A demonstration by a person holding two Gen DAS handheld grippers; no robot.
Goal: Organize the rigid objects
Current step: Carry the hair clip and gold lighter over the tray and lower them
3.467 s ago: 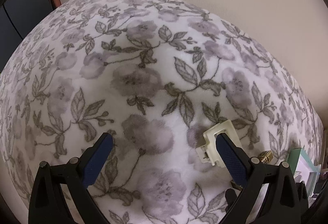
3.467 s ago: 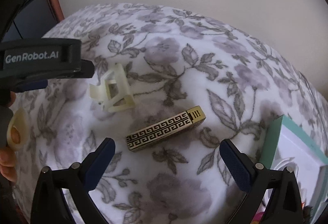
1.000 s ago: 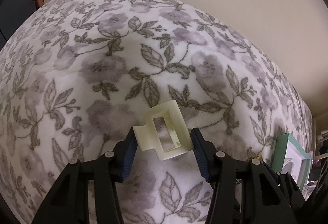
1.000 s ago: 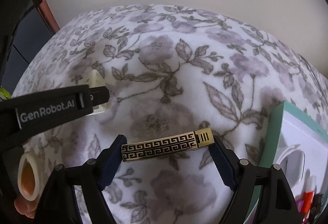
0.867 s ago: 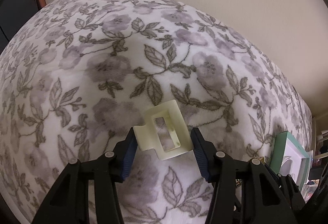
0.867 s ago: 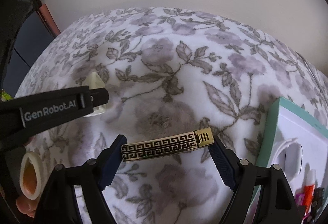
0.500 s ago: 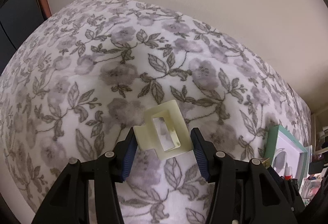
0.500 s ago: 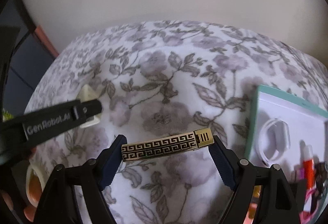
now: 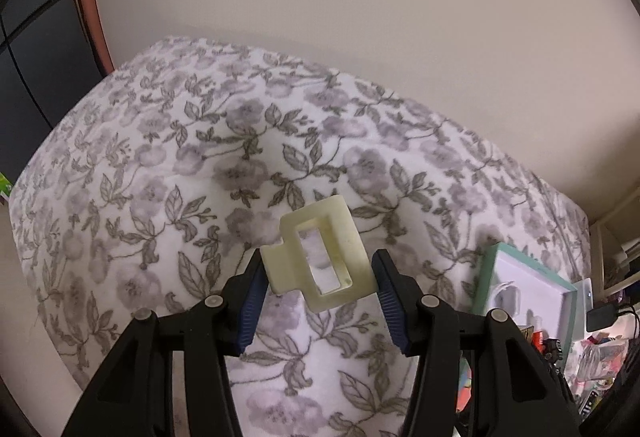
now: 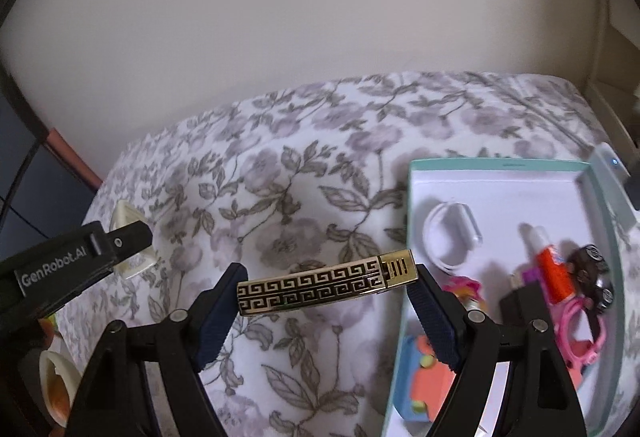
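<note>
The left hand-held gripper (image 9: 318, 279) pinches a cream-coloured rectangular plastic clip with an open window (image 9: 320, 257) between its blue ribbed pads, holding it clear above a white surface draped in a fleece cloth printed with grey-purple flowers and leaves (image 9: 200, 197). The right hand-held gripper (image 10: 326, 291) clamps a slim gold bar patterned with a black Greek-key design (image 10: 326, 287) by its two ends, the bar lying crosswise between the pads and lifted off the same cloth. To the right, a shallow white box with a mint-green rim (image 10: 500, 167) rests on the cloth and holds a white plastic ring (image 10: 450, 237), an orange-and-white glue tube (image 10: 550, 269), a pink loop (image 10: 582, 333) and a small dark toy car (image 10: 592, 269). In the right wrist view the left tool's black arm shows at the left edge, the cream clip partly hidden behind it.
</note>
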